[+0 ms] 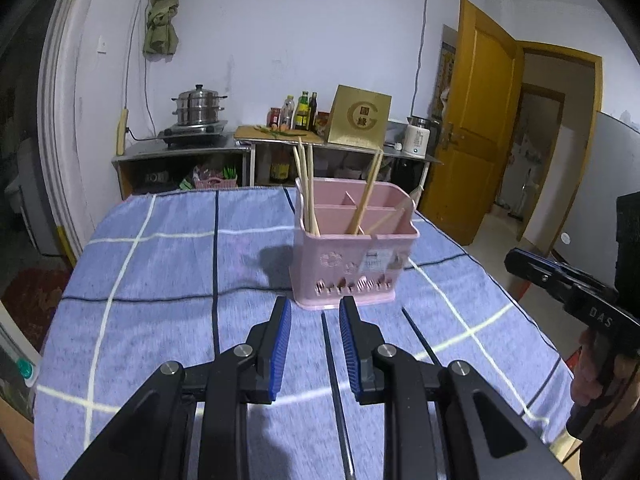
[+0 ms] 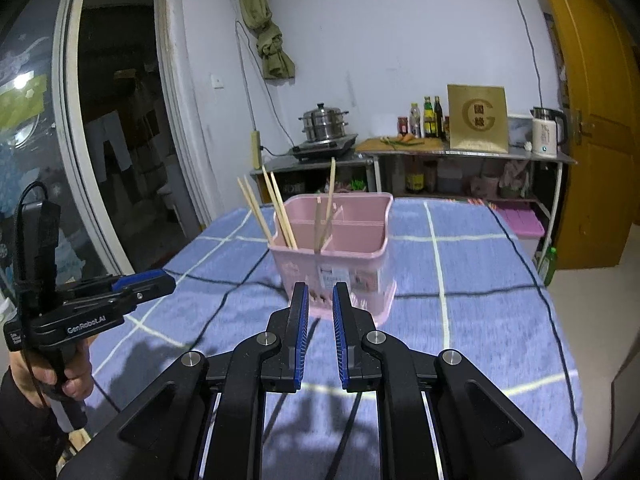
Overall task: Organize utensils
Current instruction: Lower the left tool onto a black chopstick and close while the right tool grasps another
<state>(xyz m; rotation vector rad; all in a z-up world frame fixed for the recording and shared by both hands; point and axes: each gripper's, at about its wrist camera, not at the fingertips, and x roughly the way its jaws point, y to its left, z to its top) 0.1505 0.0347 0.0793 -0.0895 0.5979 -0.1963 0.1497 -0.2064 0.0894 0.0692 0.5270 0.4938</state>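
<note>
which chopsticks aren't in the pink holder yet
The two dark chopsticks lying flat on the blue checked cloth before the pink holder; the pale wooden chopsticks all stand upright inside it.

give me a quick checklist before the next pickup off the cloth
1. Left gripper empty: ok, jaws apart with nothing between them.
2. Right gripper empty: ok, narrow gap, nothing held.
3. Dark chopsticks left to collect: ok, two lie on the checked cloth in front of the pink holder, one running between the left jaws.
4. Holder upright: ok, standing on its base with light wooden chopsticks leaning inside.
5. Room in the holder: ok, right compartments look open.
6. Dark chopsticks' near ends: cannot tell, hidden under the grippers.
</note>
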